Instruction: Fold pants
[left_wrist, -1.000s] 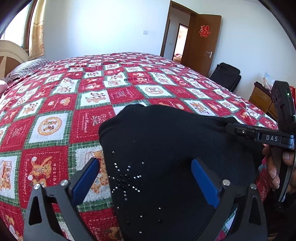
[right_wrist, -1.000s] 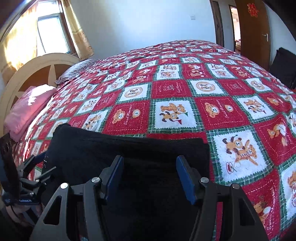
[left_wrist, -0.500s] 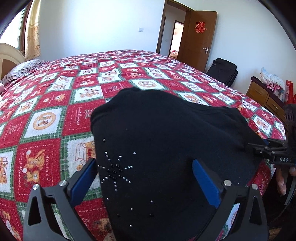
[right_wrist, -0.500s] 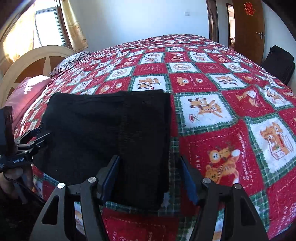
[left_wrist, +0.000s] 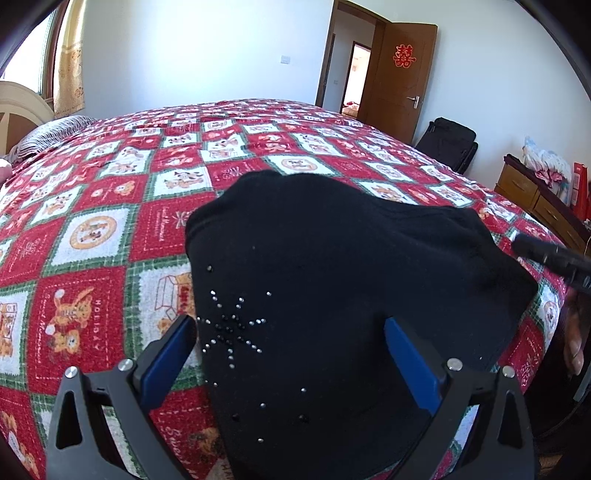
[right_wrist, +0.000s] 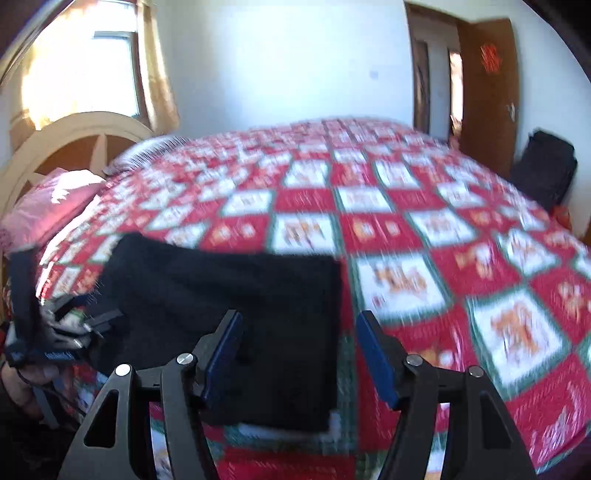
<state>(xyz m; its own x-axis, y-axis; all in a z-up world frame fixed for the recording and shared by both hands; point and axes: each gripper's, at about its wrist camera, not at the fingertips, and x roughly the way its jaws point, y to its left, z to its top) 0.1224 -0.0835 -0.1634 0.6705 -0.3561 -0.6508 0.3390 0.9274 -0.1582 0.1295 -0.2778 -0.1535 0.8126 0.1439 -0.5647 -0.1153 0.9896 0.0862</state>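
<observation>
Black pants (left_wrist: 332, 280) with a rhinestone star lie folded in a compact stack on the red patterned bedspread (left_wrist: 110, 206), near the bed's front edge. My left gripper (left_wrist: 288, 343) is open and empty, raised just above the near end of the pants. My right gripper (right_wrist: 295, 343) is open and empty, above the pants' right edge (right_wrist: 236, 295); this view is motion-blurred. Each gripper shows at the side of the other's view: the right one (left_wrist: 554, 258), the left one (right_wrist: 55, 332).
A pink pillow (right_wrist: 51, 206) and cream headboard (right_wrist: 74, 140) are at the left. A wooden door (left_wrist: 399, 74), a black bag (left_wrist: 447, 144) and a wooden dresser (left_wrist: 535, 199) stand at the right beyond the bed.
Both grippers have drawn back and up from the pants, staying open. The pants now lie flat and released on the bed. The right gripper is still moving.
</observation>
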